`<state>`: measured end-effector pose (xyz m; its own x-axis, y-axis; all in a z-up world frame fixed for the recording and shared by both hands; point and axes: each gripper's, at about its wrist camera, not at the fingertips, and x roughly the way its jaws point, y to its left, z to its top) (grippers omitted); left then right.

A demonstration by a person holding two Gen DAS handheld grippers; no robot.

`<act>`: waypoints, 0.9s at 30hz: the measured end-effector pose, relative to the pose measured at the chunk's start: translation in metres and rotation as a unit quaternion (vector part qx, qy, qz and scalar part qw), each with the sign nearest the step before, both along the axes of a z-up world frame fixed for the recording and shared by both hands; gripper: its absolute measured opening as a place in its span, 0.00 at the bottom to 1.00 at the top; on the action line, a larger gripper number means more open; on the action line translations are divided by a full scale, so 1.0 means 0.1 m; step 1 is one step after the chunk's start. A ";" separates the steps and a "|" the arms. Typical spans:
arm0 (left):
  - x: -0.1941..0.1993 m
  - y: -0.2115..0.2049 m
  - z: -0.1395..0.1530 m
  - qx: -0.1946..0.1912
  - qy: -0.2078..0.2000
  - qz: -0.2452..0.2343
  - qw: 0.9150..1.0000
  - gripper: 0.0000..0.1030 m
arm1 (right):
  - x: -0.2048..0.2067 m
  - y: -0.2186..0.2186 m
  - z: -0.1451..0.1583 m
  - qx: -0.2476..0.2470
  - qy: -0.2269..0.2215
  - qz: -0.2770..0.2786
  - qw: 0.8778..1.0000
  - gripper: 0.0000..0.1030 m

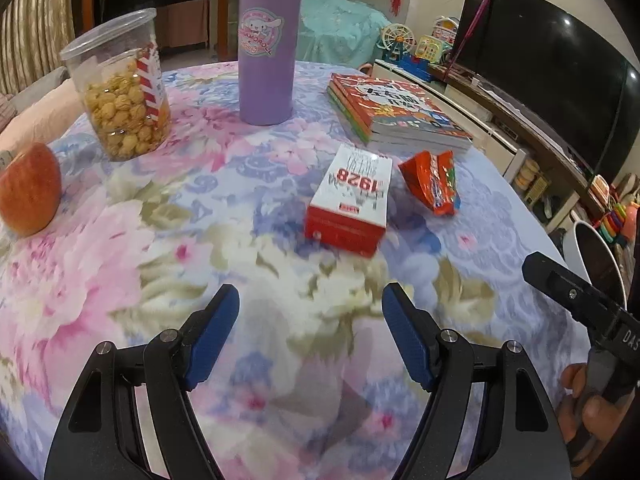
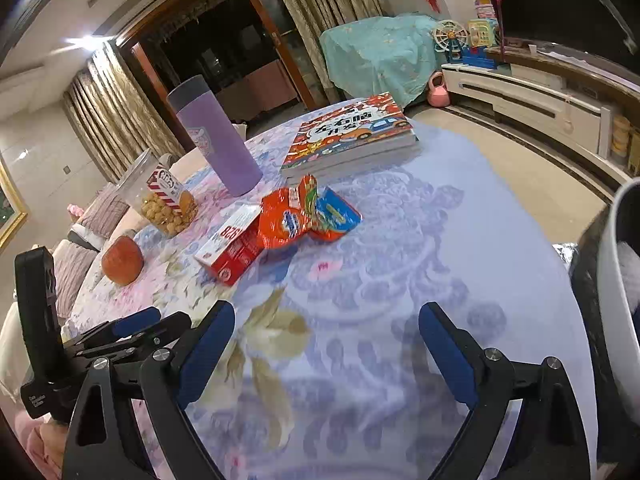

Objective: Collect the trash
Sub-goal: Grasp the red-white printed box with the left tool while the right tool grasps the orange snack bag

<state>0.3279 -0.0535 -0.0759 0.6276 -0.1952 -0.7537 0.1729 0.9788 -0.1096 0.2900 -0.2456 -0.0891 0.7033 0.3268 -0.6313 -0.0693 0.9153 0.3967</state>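
Left wrist view, from left to right: an apple [image 1: 28, 190] at the left edge, a popcorn jar [image 1: 120, 88] at upper left, a purple bottle [image 1: 270, 48] at top centre, a red-and-white box [image 1: 350, 200] at centre, a crumpled orange wrapper [image 1: 432, 182] just right of it, books [image 1: 396, 114] above that, and a white bin [image 1: 596, 256] at the right edge, off the table [image 1: 160, 240].

The wrapper is the likeliest trash, and the box may be too. They lie close together; in the right wrist view the wrapper [image 2: 304, 216] looks to overlap the box [image 2: 232, 246], so a careless pinch could drag the box along or shove it toward the apple. The thin foil could also slip out of a shallow grip.

The left gripper [image 1: 310, 320] hovers low over the cloth at bottom centre, its fingers spread wide with nothing between them, pointing at the box. The right gripper [image 2: 326, 340] sits likewise at bottom centre of its view, fingers wide apart and empty, aimed toward the wrapper, with the bin [image 2: 616, 280] at its right edge.
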 end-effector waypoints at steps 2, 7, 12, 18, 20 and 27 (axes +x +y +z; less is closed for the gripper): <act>0.07 -0.03 -0.01 0.001 0.000 -0.002 1.000 0.74 | 0.08 -0.01 -0.01 0.002 0.001 0.002 1.000 0.92; 0.23 -0.13 -0.04 0.001 0.002 -0.008 1.000 0.74 | 0.28 -0.04 -0.02 0.007 -0.002 -0.001 1.000 0.85; 0.38 -0.24 -0.07 0.012 -0.005 -0.015 1.000 0.74 | 0.52 -0.02 -0.08 0.015 0.004 0.009 1.000 0.72; 0.51 -0.28 -0.09 0.010 -0.005 -0.016 1.000 0.74 | 0.76 0.02 -0.09 0.027 0.003 0.019 0.999 0.67; 0.52 -0.28 -0.11 0.008 -0.004 -0.018 1.000 0.74 | 0.83 0.05 -0.10 0.026 0.003 0.027 0.999 0.65; 0.54 -0.35 -0.15 0.014 0.006 -0.037 0.999 0.52 | 1.04 0.12 -0.18 0.026 0.021 0.045 0.998 0.25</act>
<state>0.3817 -0.0885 -0.0906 0.6031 -0.2192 -0.7669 0.2434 0.9662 -0.0847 0.3936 -0.2333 -0.1067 0.6428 0.4215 -0.6397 -0.1336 0.8839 0.4482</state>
